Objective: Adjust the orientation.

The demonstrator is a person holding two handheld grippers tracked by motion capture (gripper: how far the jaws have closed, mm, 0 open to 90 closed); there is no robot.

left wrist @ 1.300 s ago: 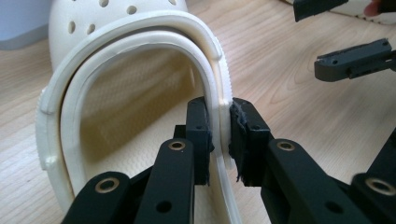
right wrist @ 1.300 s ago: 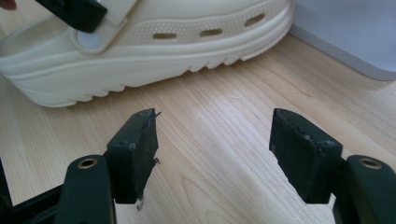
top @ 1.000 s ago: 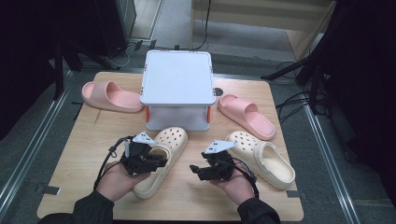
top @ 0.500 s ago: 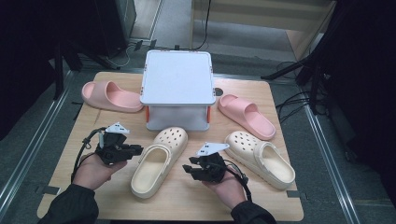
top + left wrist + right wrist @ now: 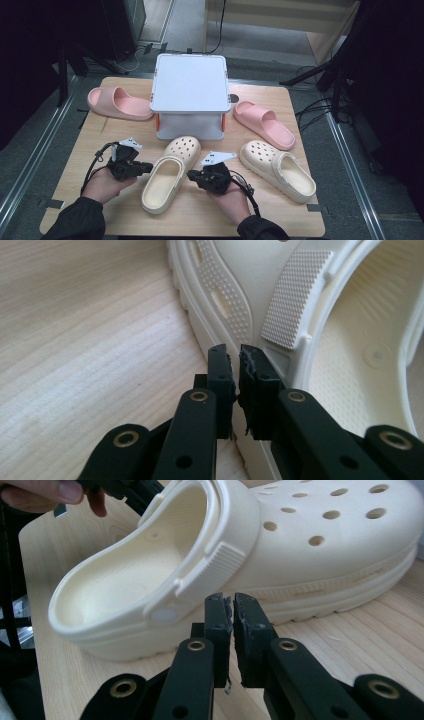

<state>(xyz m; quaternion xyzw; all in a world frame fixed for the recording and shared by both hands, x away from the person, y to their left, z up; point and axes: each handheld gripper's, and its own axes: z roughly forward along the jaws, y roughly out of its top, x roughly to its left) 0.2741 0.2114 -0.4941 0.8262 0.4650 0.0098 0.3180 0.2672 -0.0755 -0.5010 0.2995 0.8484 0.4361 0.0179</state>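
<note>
A cream clog (image 5: 170, 175) lies on the wooden table (image 5: 90, 145), toe toward the white box. My left gripper (image 5: 149, 167) rests low on the table at the clog's left side, tips close to its heel strap (image 5: 295, 305). Its jaws have just been closing and stand shut with nothing between them (image 5: 237, 352). My right gripper (image 5: 191, 174) points at the clog's right side near the strap rivet (image 5: 165, 615). Its jaws have just been closing too and are shut on nothing (image 5: 231, 600). The second cream clog (image 5: 277, 169) lies to the right.
A white lidded box (image 5: 189, 95) stands at the table's middle back. A pink slide (image 5: 119, 102) lies to its left and another pink slide (image 5: 262, 124) to its right. Cables trail from both grippers.
My left hand has pulled left off the clog and sunk toward the table. My right hand has shifted left toward the clog. Both pairs of jaws have come together.
</note>
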